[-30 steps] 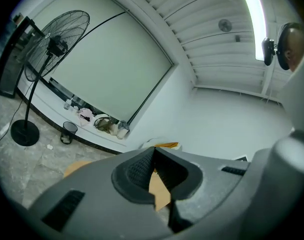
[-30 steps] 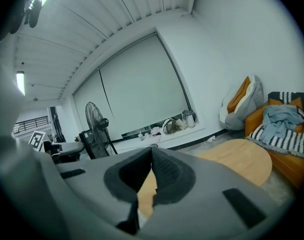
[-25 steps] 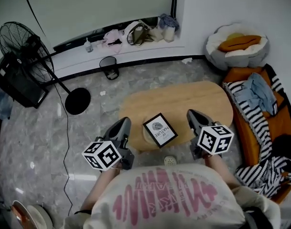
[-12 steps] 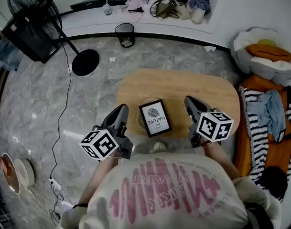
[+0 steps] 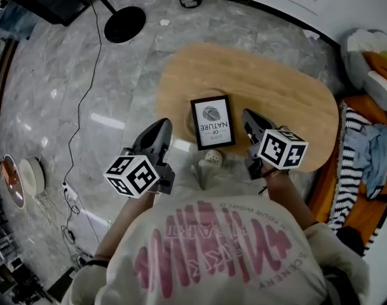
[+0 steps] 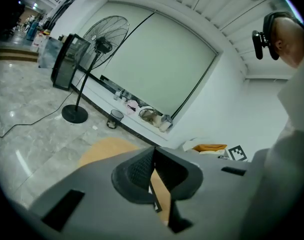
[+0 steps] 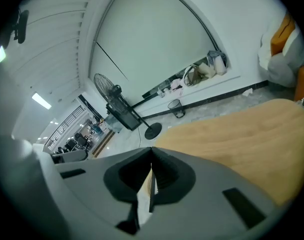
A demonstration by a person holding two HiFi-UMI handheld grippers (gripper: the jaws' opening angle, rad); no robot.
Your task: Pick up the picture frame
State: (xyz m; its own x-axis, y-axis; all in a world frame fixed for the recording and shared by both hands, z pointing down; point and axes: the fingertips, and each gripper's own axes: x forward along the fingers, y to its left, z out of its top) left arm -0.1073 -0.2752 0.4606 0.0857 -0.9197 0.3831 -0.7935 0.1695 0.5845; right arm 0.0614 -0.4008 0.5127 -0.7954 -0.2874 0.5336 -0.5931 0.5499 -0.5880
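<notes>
Two grippers, both empty, both pinched fully closed, with the job not yet begun.

Left gripper [image 5: 160,127]: hovers over the floor just off the table's near left edge, nose pointing toward the table. Jaws meet at the tip, nothing between them.

Picture frame [image 5: 213,121]: lies flat and face up on the wooden table [image 5: 269,75], close to its near edge, between my two grippers and touching neither. Thin black border, white print with dark lettering.

Handling, my guess:
- light and stiff, so one firm pinch should carry it
- front is probably glazed, so slick and breakable; no clamping across the face
- flat on the wood, so there is little to get under; the border is the only real purchase
- best hold looks like a long side edge, one jaw slid beneath and one on top of the border, near the middle of that side so it does not swing

Right gripper [image 5: 246,115]: over the table just right of the frame, apart from it, angled down. Jaws pressed together, nothing held. Either tool must spread before it can take the edge.
</notes>
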